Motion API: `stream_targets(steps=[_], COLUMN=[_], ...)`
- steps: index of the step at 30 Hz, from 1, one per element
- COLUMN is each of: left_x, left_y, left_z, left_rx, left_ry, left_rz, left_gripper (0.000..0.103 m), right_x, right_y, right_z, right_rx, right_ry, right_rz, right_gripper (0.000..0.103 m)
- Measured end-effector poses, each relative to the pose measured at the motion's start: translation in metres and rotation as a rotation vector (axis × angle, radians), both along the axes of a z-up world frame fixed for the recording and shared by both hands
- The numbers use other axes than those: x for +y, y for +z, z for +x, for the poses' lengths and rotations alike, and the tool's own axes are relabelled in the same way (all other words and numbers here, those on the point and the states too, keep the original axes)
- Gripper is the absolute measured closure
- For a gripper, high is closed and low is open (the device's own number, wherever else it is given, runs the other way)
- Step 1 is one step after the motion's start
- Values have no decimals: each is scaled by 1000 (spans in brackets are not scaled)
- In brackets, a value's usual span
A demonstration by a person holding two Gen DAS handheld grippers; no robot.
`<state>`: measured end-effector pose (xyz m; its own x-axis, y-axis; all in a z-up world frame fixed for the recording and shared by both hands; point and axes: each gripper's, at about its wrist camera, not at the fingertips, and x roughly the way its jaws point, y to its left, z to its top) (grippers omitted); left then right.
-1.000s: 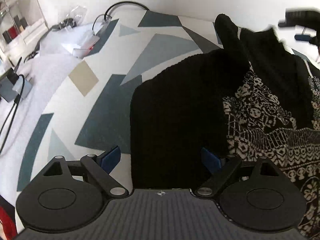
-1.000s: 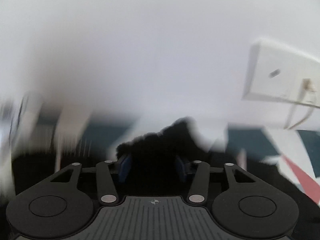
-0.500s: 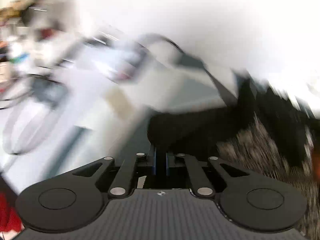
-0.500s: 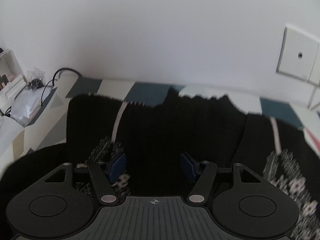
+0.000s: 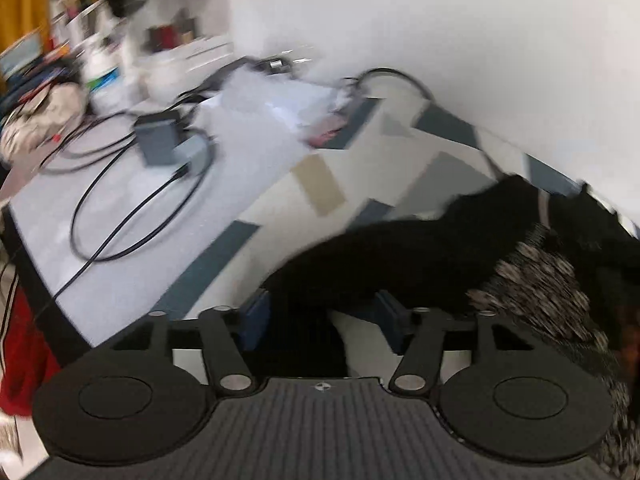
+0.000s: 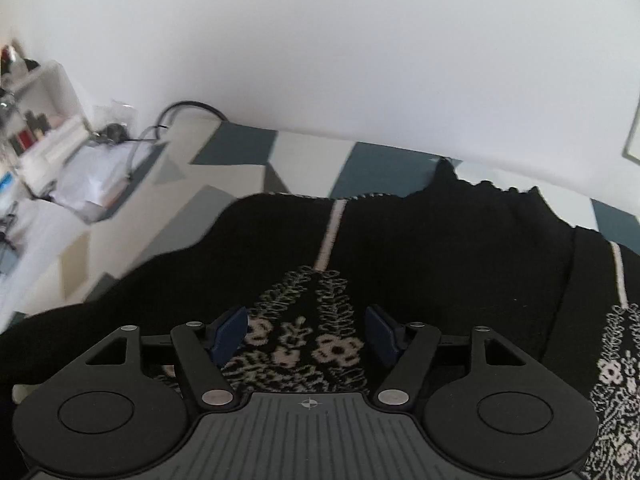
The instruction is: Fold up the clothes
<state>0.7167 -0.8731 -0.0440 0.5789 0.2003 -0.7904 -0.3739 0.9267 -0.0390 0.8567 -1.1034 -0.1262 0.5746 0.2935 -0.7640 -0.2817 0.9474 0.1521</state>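
A black knitted sweater [image 5: 400,256] with a white floral pattern lies on a table covered by a geometric grey, blue and white cloth [image 5: 360,168]. My left gripper [image 5: 322,320] is open at the sweater's left edge, and a black fold of the knit sits between its blue fingers. In the right wrist view the sweater [image 6: 440,240] lies spread out, a thin white stripe running down it. My right gripper [image 6: 305,330] is open just above the patterned part, holding nothing.
Black cables [image 5: 120,220] and a grey box [image 5: 158,140] lie on the table's left part, with plastic bags [image 5: 280,96] behind. A cluttered white shelf [image 6: 44,120] stands far left. Red fabric [image 5: 20,340] hangs at the left table edge. A white wall runs behind.
The left gripper shut half a second ago and has now opened again, swinging left and tilting. The right gripper let go of the black knit and dropped over the spread sweater.
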Motion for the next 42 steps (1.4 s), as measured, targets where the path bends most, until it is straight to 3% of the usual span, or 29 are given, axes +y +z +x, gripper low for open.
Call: stream_targets(steps=[5,9,14,20,24,29,31,32,33,37,40,42], left_x=[-39,-61,-65,-60,-58,-89,-108,-114,-119,-120,-98,-88], left_y=[3,-1,-12,-33,-43,-52,-53,-52,-50,-40,-33,-33], left_z=[0,-3,-12,-69,-115,-152,-161,-165,-168,-179,-194,-203], left_rx=[36,64,107,167,159,90,53,42,33,26,13,17], left_ry=[-269,-367,-464,-565,-548,-483,-476,-483,-483,-337,-212,-197], left_rz=[-98,-119,-163,-159,-196,-96,-15,-19,-20,21,-8,-23], left_gripper=[31,31,31,31,32,37,61,91,91,92,92,92], right_x=[-66,-125,-221,-289,-302,-312,-315,-314,-313,-301,-287,-276], right_y=[21,39,49,44,33,18,14,12,10,5,0,-2], right_z=[-17,-38,-114,-239,-300,-340,-351,-356,-360,-370,-371,-372], right_rx=[-20,-38,-12,8,29,69,70,74,78,82,90,80], right_ry=[-206,-376,-608,-786,-806,-768,-726,-704,-683,-571,-511,-474], right_rz=[55,85,67,73,48,-3,-20,-28,-36,-20,-2,-13], right_gripper=[41,40,40,40,40,40,40,40,41,44,47,48])
